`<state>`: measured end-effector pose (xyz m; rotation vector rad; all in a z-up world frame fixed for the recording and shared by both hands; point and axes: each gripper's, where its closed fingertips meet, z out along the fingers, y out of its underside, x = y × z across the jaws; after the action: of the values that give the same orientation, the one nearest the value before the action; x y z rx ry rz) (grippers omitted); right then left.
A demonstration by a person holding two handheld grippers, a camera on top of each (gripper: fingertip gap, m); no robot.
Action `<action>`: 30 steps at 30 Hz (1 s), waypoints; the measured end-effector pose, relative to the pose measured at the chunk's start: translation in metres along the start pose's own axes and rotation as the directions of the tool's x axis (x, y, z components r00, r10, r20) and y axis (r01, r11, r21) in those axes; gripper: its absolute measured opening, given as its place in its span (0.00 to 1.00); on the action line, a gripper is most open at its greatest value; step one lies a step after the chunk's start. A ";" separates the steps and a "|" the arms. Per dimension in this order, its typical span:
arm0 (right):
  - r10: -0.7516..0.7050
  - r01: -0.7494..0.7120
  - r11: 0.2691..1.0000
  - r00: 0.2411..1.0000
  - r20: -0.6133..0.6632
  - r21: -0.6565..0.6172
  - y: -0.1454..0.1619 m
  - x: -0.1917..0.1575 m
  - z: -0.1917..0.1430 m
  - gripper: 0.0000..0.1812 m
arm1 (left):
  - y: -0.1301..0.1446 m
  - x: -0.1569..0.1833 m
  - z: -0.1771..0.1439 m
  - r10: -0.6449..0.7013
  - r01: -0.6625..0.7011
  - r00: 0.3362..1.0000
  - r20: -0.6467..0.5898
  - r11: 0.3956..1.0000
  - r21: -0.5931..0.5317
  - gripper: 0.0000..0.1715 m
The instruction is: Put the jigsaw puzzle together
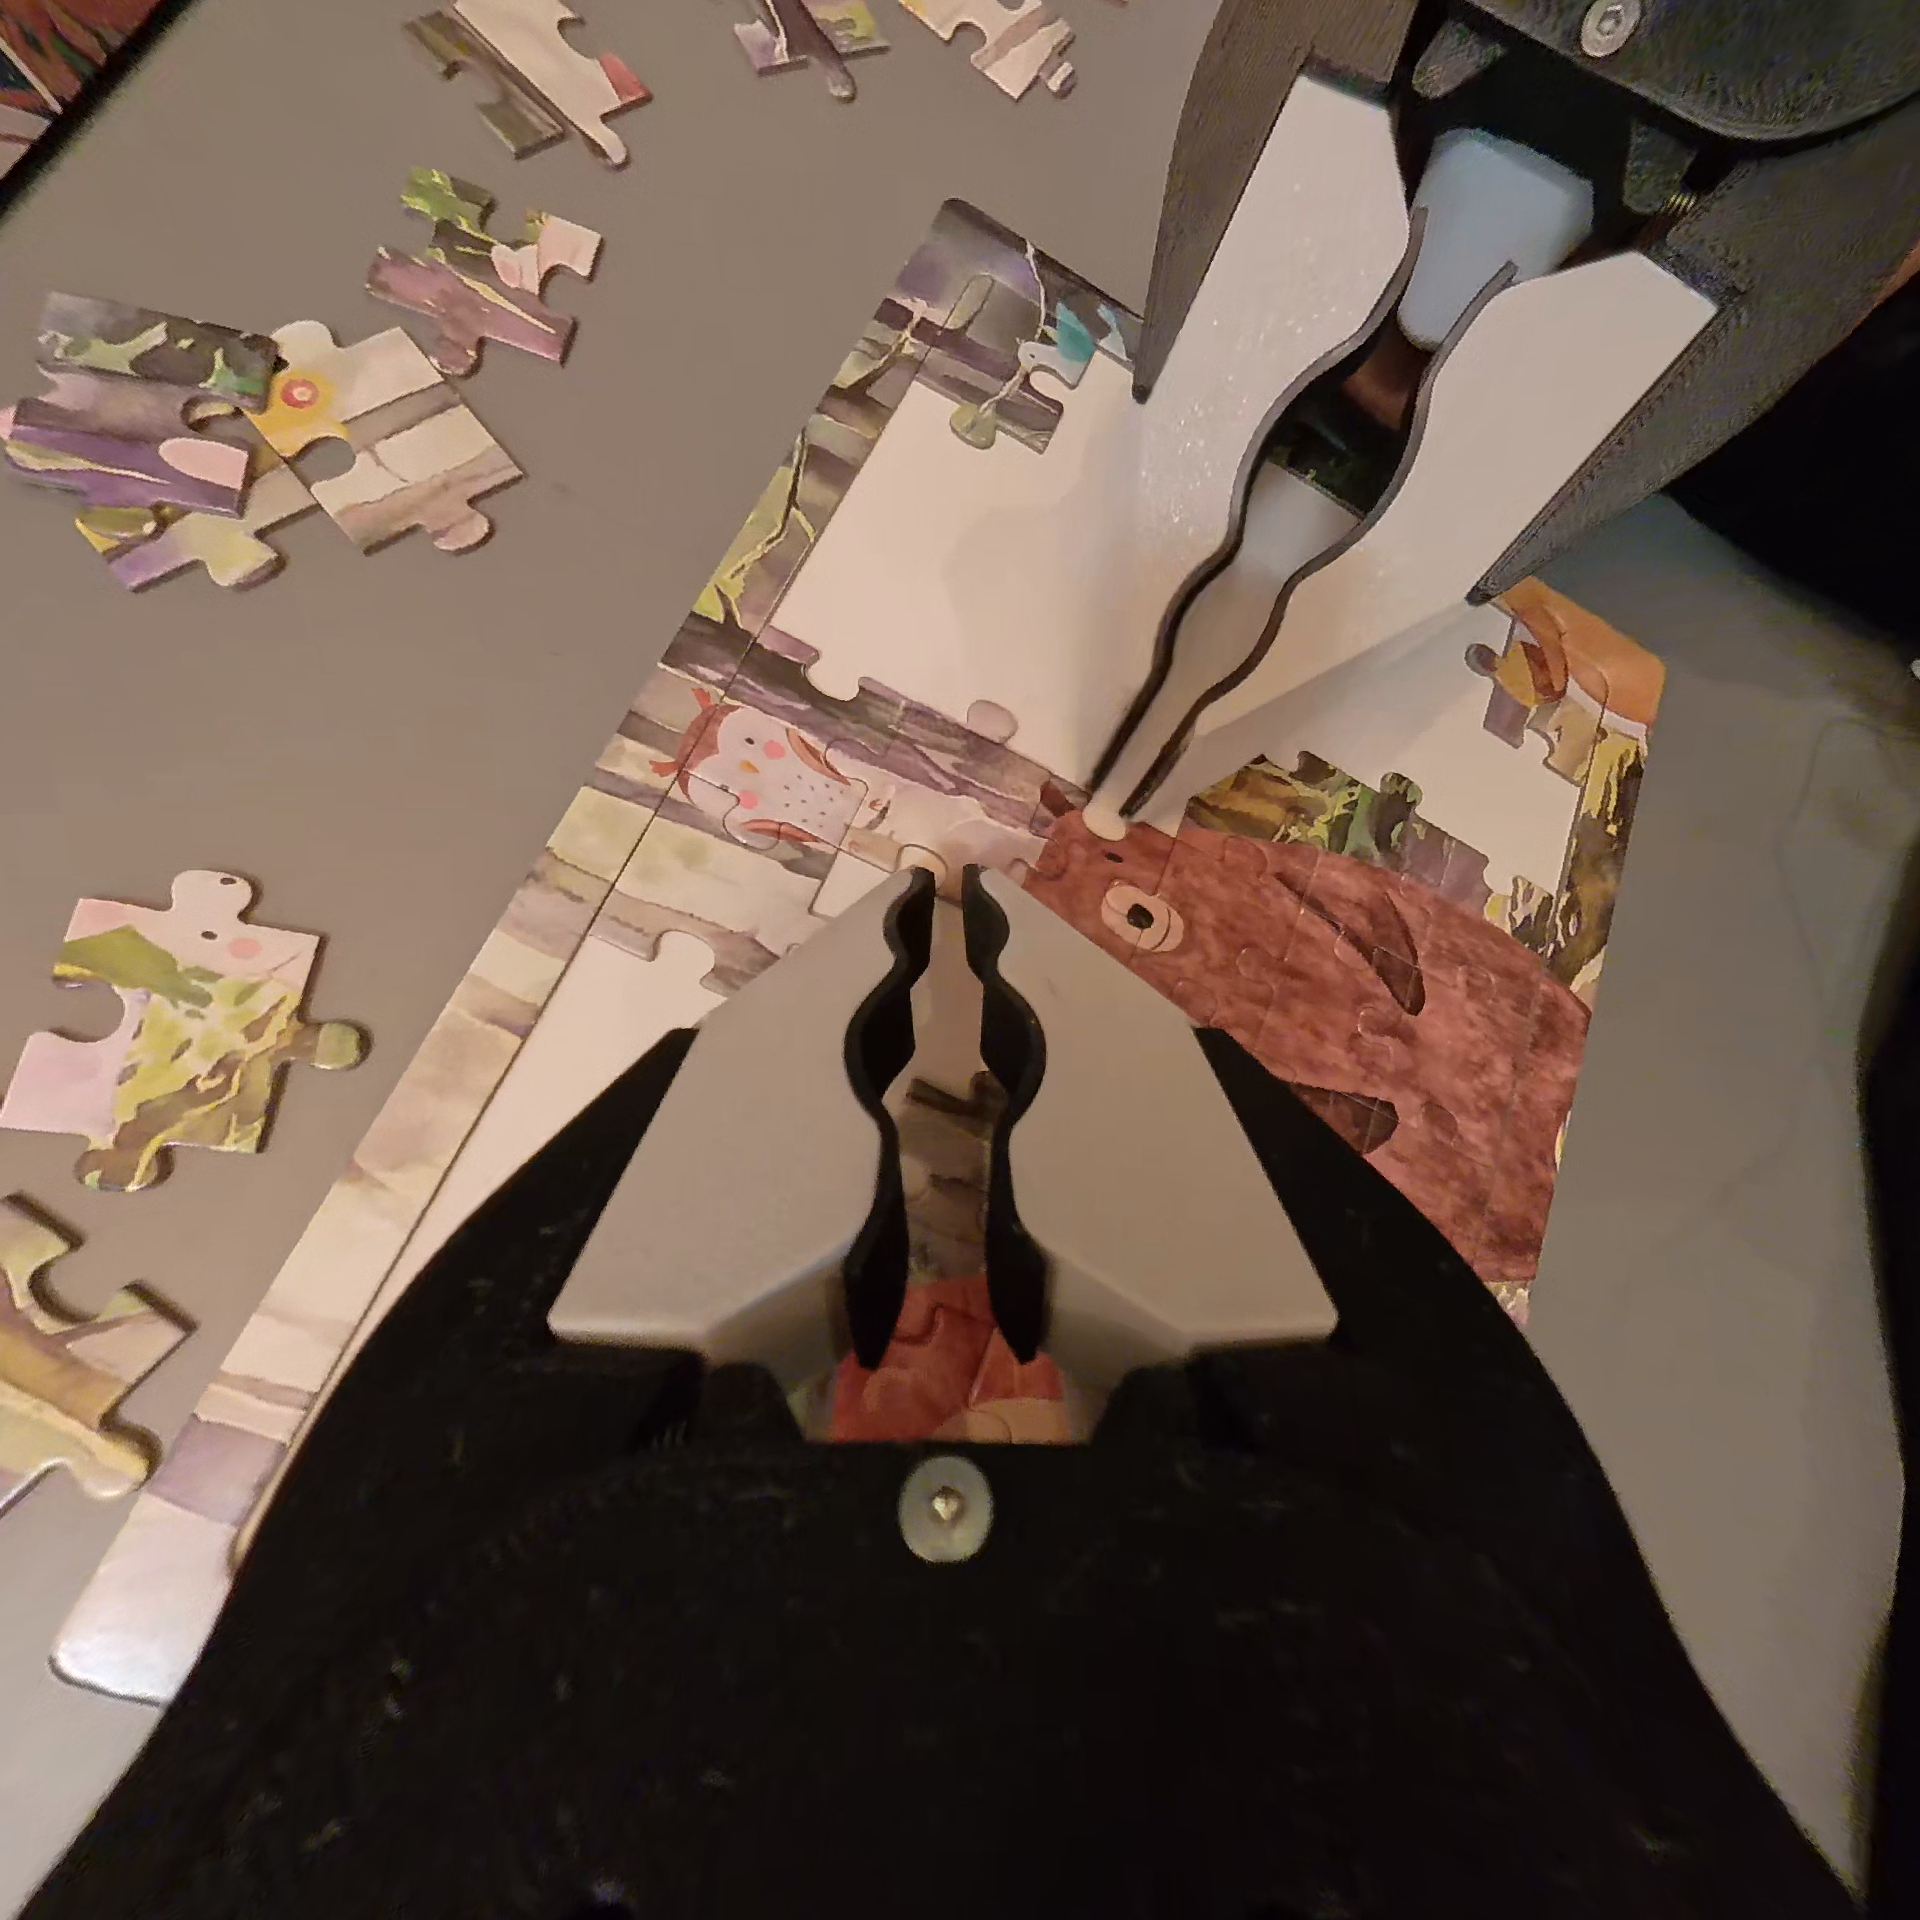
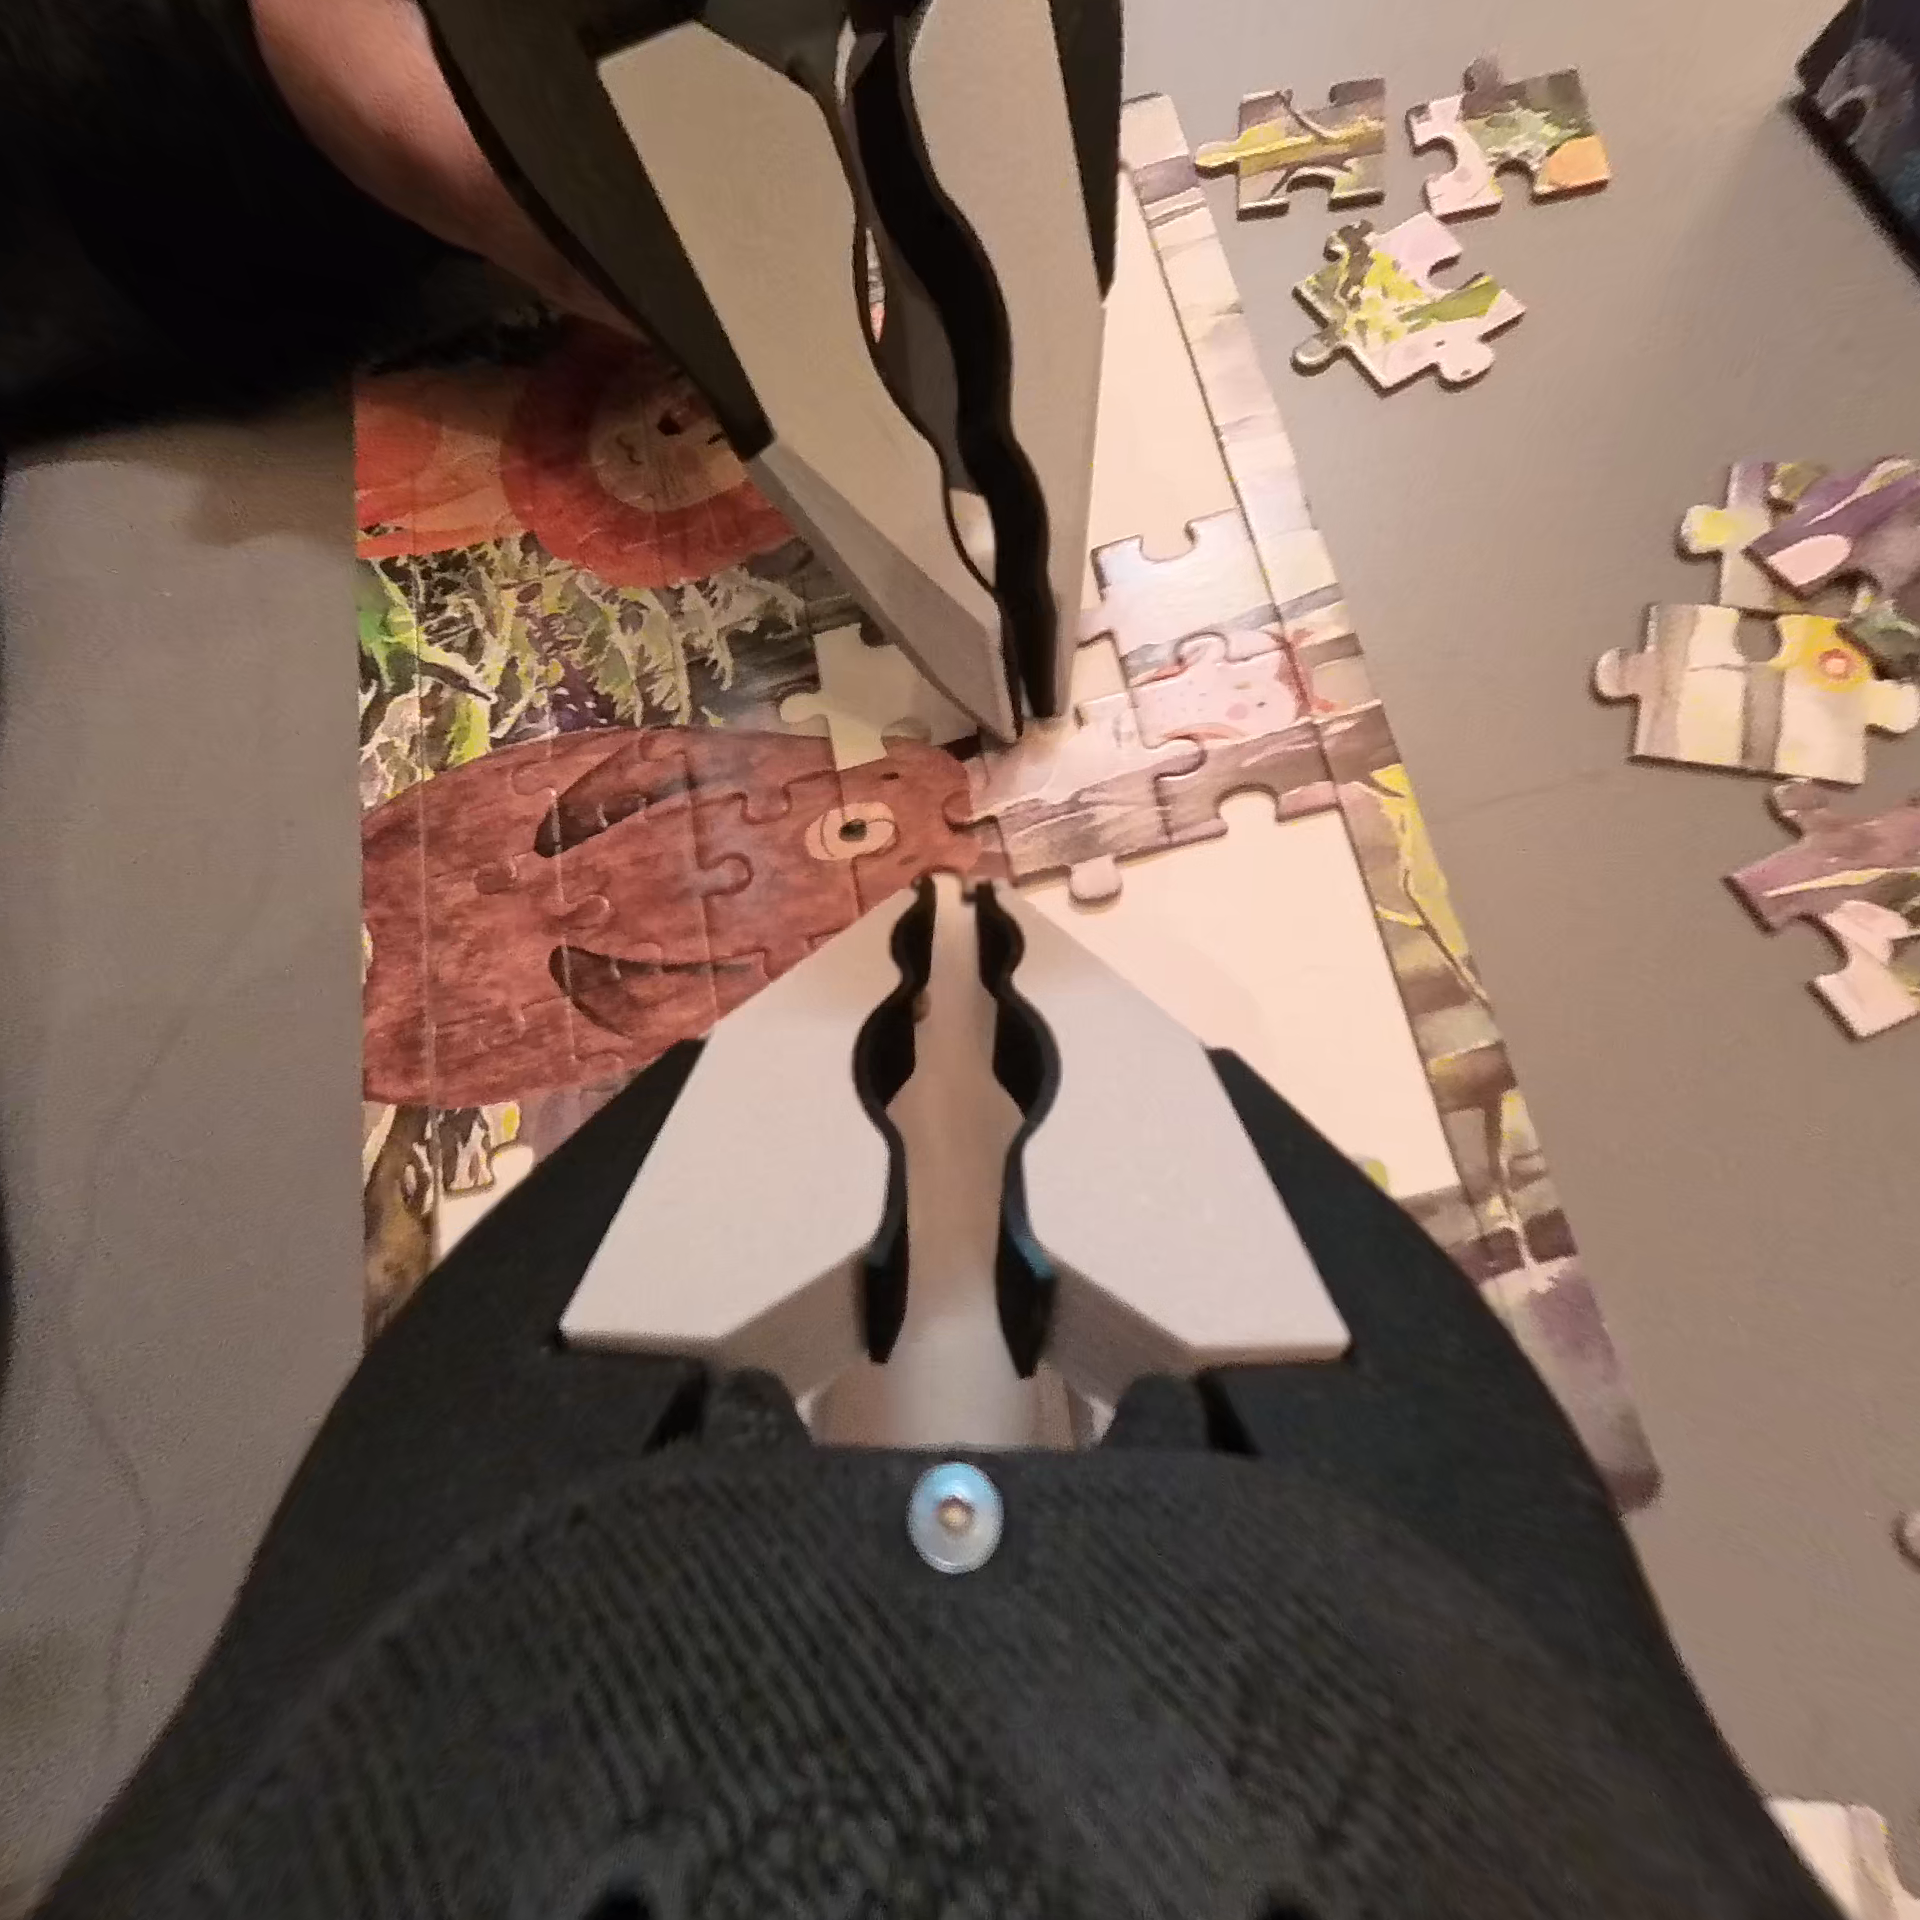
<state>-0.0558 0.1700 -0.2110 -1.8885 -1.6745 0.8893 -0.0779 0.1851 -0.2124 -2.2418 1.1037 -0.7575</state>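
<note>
The partly assembled jigsaw puzzle (image 1: pixel 1351 987) lies flat, with a brown bear, an owl (image 1: pixel 769 769) and a lion (image 2: pixel 623 468) joined and white gaps (image 1: pixel 966 561) between them. My left gripper (image 1: pixel 945 883) is shut and empty, tips down near the bear's nose; it also shows in the right wrist view (image 2: pixel 1023 717). My right gripper (image 2: pixel 948 894) is shut on a white stick (image 2: pixel 940 1143). The stick's tip (image 1: pixel 1103 823) touches the puzzle at the bear's ear, close to the left tips. The bear (image 2: pixel 623 883) lies left of my right fingers.
Several loose pieces (image 1: pixel 208 1029) lie on the grey table (image 1: pixel 416 727) left of the puzzle, on the right in the right wrist view (image 2: pixel 1403 301). A dark box edge (image 2: pixel 1870 125) is at the far corner. A person's arm (image 2: pixel 364 156) is behind the left gripper. Left and right tips are no more than a few centimetres apart. The owl (image 1: pixel 769 769) lies around 4 centimeters away from my left fingertips. It turns up in the right wrist view (image 2: pixel 1227 695) as well.
</note>
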 end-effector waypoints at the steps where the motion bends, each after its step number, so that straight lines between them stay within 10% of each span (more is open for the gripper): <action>1: -0.011 0.011 1.000 1.000 -0.019 0.004 -0.001 0.002 0.000 0.04 | 0.000 0.000 0.000 0.005 -0.005 1.000 0.005 1.000 -0.003 0.03; 30: -0.023 0.026 0.998 0.997 -0.075 0.050 -0.010 0.008 -0.006 0.05 | -0.002 0.003 -0.007 0.101 -0.101 0.995 0.003 0.995 0.000 0.19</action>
<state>-0.0580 0.1799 -0.2016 -1.8412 -1.6127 0.8331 -0.0800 0.1821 -0.2055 -2.1680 1.2062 -0.7117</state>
